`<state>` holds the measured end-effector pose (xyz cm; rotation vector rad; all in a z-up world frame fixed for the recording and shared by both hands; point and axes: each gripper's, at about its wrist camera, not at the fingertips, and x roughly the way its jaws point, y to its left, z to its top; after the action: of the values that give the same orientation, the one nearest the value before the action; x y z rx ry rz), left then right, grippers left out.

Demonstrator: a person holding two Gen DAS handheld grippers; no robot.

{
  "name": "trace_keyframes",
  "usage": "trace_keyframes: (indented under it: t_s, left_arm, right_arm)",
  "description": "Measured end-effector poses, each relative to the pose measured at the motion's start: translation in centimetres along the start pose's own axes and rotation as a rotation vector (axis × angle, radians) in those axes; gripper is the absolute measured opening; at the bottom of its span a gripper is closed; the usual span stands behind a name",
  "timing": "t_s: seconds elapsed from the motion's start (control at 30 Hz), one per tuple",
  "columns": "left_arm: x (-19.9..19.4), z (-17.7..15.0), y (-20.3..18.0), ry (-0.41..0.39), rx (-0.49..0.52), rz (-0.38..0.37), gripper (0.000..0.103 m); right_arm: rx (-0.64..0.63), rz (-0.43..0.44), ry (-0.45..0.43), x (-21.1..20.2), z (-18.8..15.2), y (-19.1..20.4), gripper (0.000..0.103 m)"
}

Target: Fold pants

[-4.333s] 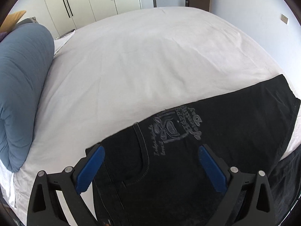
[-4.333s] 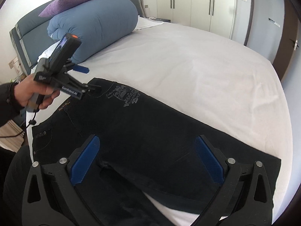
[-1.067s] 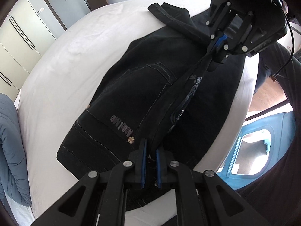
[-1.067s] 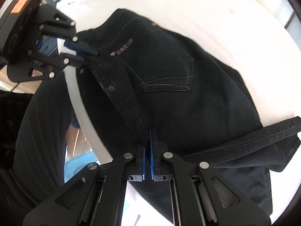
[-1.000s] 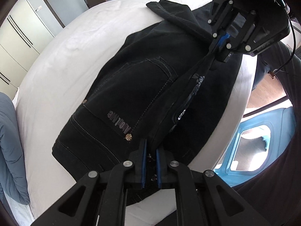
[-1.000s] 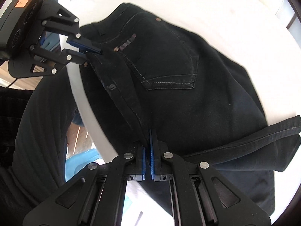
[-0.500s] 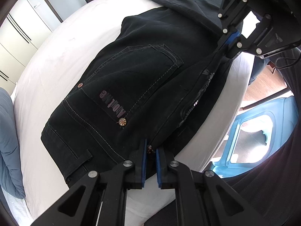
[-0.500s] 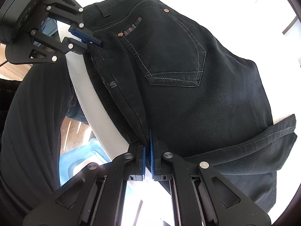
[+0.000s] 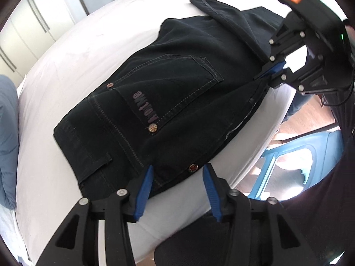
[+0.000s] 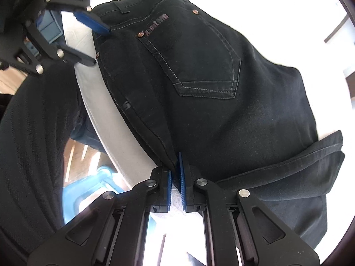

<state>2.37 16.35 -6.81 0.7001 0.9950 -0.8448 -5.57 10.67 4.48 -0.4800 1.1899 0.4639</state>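
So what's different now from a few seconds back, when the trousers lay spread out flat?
The black pants have been folded in half lengthwise on the white bed, back pocket up. The left tool has just opened and let go of the waistband; the right tool has begun opening at the fold edge. The bed and blue duvet are unchanged.

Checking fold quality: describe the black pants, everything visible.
The black pants look like dark denim with pale contrast stitching, copper rivets and lettering on the back pocket. They lie folded lengthwise on the white bed, back pocket up, waistband near the bed edge, one cuffed leg end doubled over. The left gripper has just been opening, pads off the waistband. The right gripper has begun opening, fold edge between its pads.
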Motion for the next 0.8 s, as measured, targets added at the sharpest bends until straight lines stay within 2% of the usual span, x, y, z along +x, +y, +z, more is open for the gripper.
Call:
trace_keyframes:
  t_s: [0.17,0.37,0.43,0.5,0.53,0.57,0.67,0.73,0.8]
  left_arm:
    - [-1.8,0.3,1.0,-0.050,-0.087,-0.008,0.060]
    - [-1.6,4.6,1.0,-0.156,-0.228,-0.045,0.060]
    - [0.5,6.2,0.8,-0.137,-0.298,-0.086,0.060]
    - [4.0,6.9,0.3,-0.052,-0.340,-0.107,0.060]
    - [5.7,6.9,-0.3,-0.008,-0.329,-0.085,0.060]
    - [6.1,6.9,-0.9,-0.031,-0.302,-0.051,0.063]
    - [5.7,6.9,-1.0,-0.034,-0.322,-0.050,0.064]
    - [5.4,6.8,-1.1,-0.025,-0.303,-0.053,0.064]
    - [5.0,7.3,-1.0,-0.014,-0.283,-0.045,0.064]
  right_arm:
    - [0.041,-0.019,-0.023,0.0,-0.5,0.4,0.008]
    - [0.121,0.001,-0.062,-0.7,-1.0,-0.5,0.012]
    - [0.165,0.026,-0.077,-0.8,-1.4,-1.1,0.014]
    - [0.212,0.056,-0.105,-1.4,-1.9,-1.8,0.016]
    - [0.233,0.066,-0.126,-1.8,-2.2,-2.1,0.016]
    - [0.250,0.067,-0.149,-2.4,-2.7,-2.4,0.016]
    - [0.329,0.098,-0.279,-5.2,-4.9,-3.7,0.016]
    - [0.416,0.107,-0.442,-8.4,-6.8,-5.5,0.016]
    - [0.490,0.062,-0.583,-11.4,-8.3,-7.7,0.016]
